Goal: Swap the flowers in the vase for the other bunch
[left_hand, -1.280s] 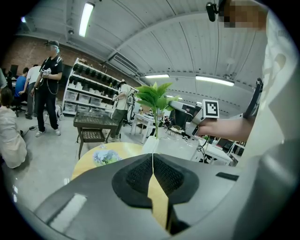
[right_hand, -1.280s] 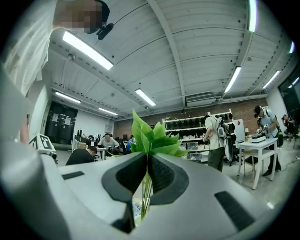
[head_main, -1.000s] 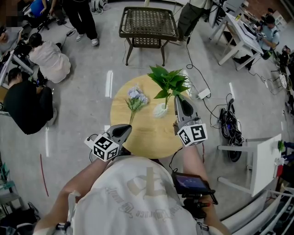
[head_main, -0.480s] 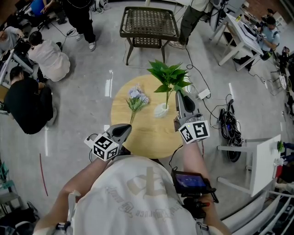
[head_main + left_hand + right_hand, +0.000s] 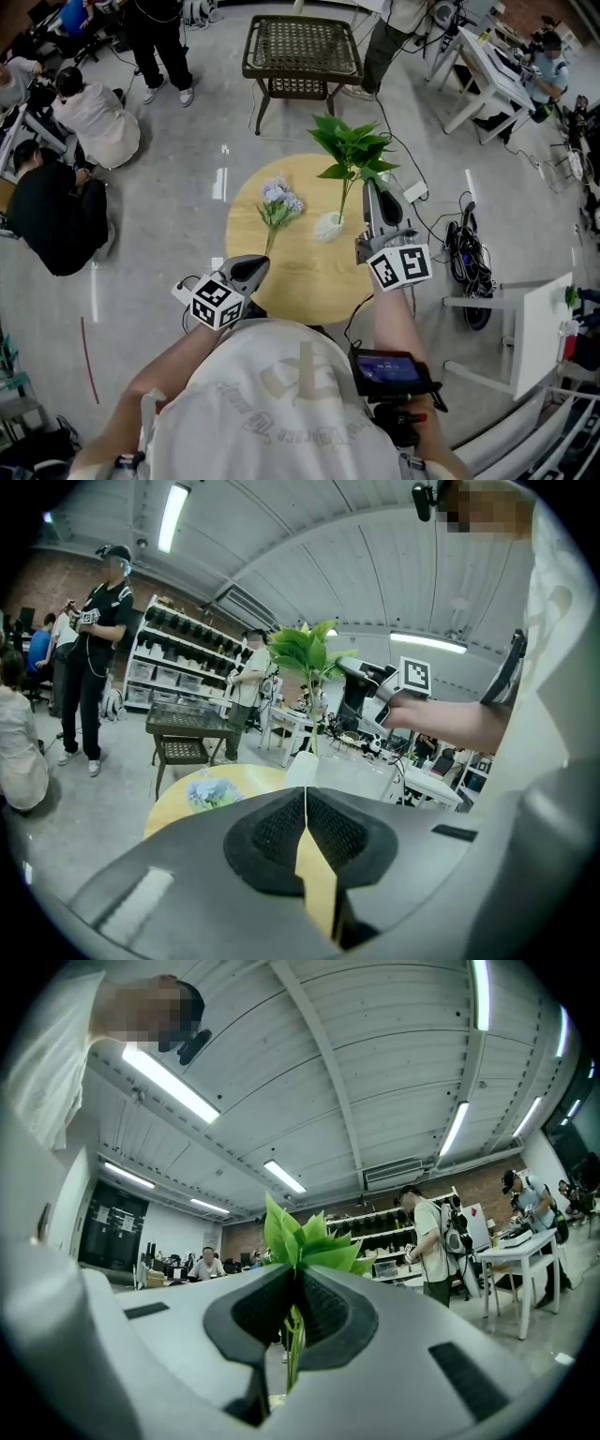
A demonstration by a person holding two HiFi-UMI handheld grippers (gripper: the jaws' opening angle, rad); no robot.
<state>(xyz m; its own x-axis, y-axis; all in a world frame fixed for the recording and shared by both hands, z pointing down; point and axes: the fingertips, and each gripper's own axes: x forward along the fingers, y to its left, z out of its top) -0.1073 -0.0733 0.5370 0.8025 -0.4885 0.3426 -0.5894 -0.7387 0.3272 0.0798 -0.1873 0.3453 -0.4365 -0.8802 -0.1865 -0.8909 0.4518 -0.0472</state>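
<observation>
The right claw [image 5: 367, 185] was pressed together on the thin stem of the green bunch [image 5: 352, 153]; in the right gripper view the stem ran up between the two dark pads [image 5: 330, 1314] and the leaves fanned out just above them. In the head view the leafy head stood above and slightly beyond the vase [image 5: 327, 226], with the stem slanting down to the vase mouth. Whether the lower end of the stem was inside the vase or just clear of it could not be determined. The vase was white and stood on the round wooden bench [image 5: 309, 277], towards its right side. The blue flowers [image 5: 278, 199] lay flat on the bench just left of the vase, apart from it, with their stem pointing towards the near edge. The left claw [image 5: 258, 265] was pressed together with nothing between its pads, which met along a straight line in the left gripper view. It hung over the near left edge of the bench, well apart from the blue flowers and the vase, and pointed towards both. Beyond the bench a dark wicker table [image 5: 302, 45] stood on the grey floor [image 5: 178, 197], and several people [image 5: 56, 211] sat or crouched at the far left.
</observation>
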